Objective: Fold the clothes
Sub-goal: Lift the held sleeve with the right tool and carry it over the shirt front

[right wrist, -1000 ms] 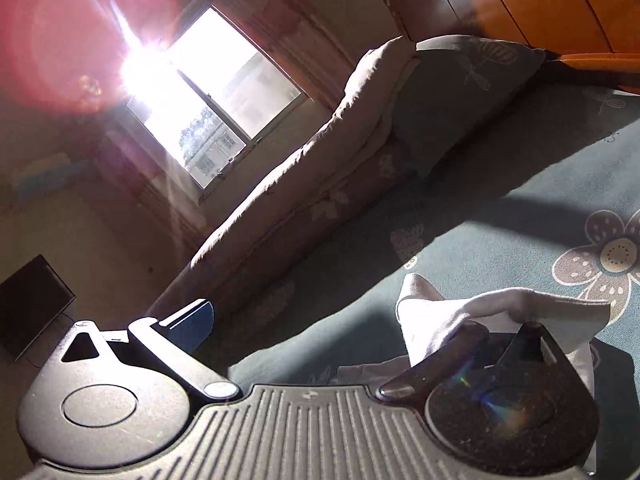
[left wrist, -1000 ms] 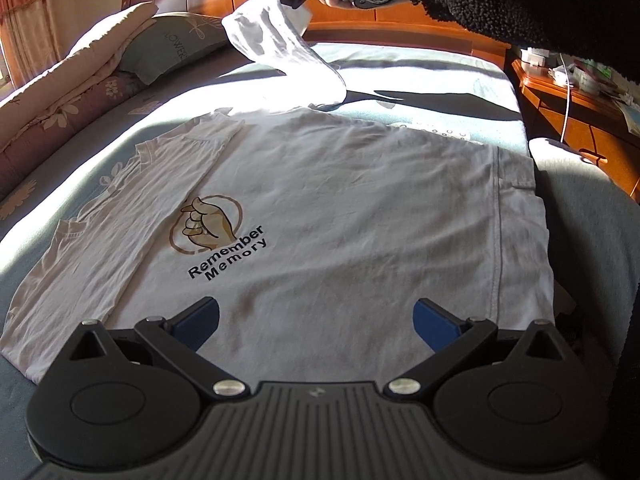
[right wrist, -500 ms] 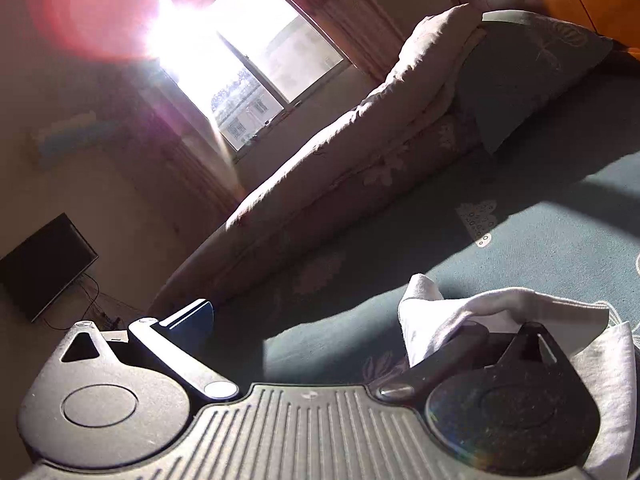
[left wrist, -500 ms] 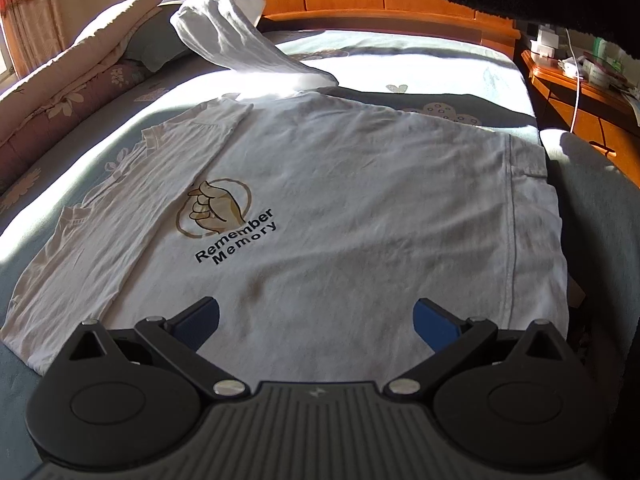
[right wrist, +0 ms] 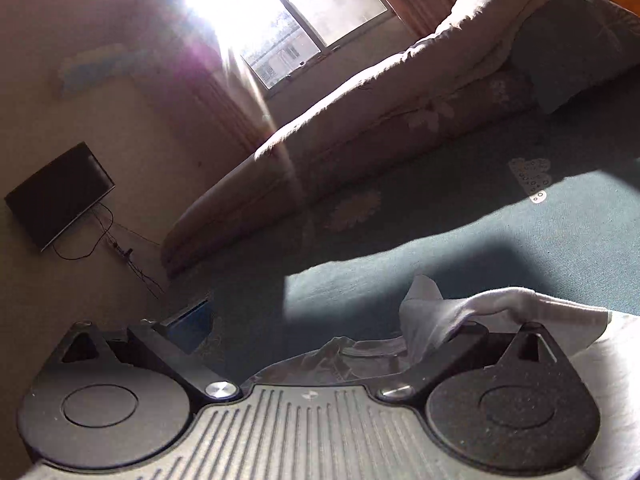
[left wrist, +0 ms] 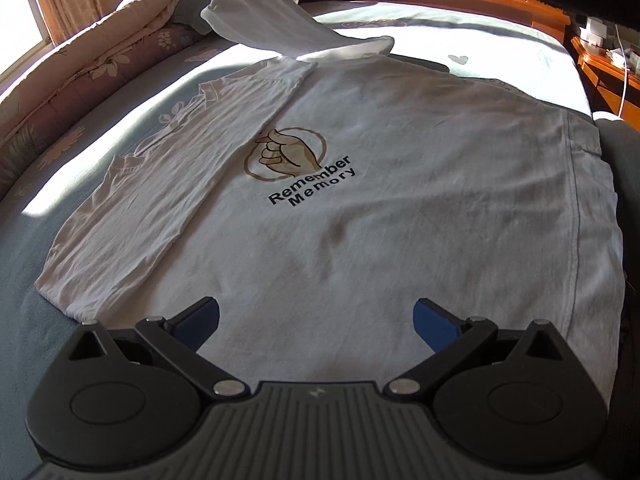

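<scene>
- Blue bed [left wrist: 24, 264] is carrying a white T-shirt [left wrist: 400, 216], lying flat, soft and limp.
- Left tool [left wrist: 318, 316] is hovering, jaws apart, empty.
- Right tool [right wrist: 320, 328] is lifting the sleeve [left wrist: 260, 12]; grip state unclear.
- Best hold, likely: hem corners.

Rolled quilt [left wrist: 100, 40] along bed's [left wrist: 480, 32] left edge

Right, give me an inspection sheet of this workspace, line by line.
Surface: bed with blue flowered sheet, part sunlit.
Job's things: white T-shirt lies flat, print up; one side already folded in; sleeve lifted.
Clutter: rolled quilt and pillow along the far edge.
Grippers: left tongs open above the shirt's hem; right tongs spread, sleeve cloth draped over one finger.
Cables: white cable at the nightstand; wires below the wall TV.
Surroundings: window, wooden headboard.
</scene>
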A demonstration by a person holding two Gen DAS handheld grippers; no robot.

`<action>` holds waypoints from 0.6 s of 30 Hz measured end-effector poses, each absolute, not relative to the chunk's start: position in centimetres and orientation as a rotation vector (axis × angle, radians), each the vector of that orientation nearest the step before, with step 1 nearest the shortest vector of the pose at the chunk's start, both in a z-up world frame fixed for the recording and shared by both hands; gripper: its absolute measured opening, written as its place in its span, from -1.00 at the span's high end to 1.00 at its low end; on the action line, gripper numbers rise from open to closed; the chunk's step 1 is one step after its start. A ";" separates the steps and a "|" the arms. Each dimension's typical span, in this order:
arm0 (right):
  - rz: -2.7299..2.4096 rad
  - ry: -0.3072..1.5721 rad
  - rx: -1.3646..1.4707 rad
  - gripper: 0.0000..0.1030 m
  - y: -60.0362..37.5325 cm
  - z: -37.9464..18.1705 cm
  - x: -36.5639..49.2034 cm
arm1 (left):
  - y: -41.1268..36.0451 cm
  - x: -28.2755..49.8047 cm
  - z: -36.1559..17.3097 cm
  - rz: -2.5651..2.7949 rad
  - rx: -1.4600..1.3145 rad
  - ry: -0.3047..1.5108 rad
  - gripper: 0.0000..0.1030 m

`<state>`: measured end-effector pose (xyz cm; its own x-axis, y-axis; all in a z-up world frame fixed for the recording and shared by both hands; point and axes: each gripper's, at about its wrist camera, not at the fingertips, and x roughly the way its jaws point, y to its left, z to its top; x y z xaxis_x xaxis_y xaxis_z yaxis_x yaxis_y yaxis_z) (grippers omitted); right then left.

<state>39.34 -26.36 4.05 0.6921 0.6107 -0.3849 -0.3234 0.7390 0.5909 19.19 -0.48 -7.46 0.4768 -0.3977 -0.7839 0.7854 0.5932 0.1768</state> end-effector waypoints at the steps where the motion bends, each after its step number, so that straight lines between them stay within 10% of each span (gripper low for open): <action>1: 0.547 0.610 0.499 -1.00 -25.9 3.7 39.4 | 0.1 19.4 -7.3 -0.761 0.562 0.771 -0.99; 18: 0.490 0.631 0.025 -1.00 -14.5 -1.6 38.5 | 4.3 21.1 -6.8 -0.659 0.464 0.800 -0.99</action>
<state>38.53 -14.49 -1.62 0.6975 0.4473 -0.5598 -0.4322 0.8857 0.1692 21.09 4.25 -6.82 0.5182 -0.3602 -0.7757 0.6930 0.7084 0.1340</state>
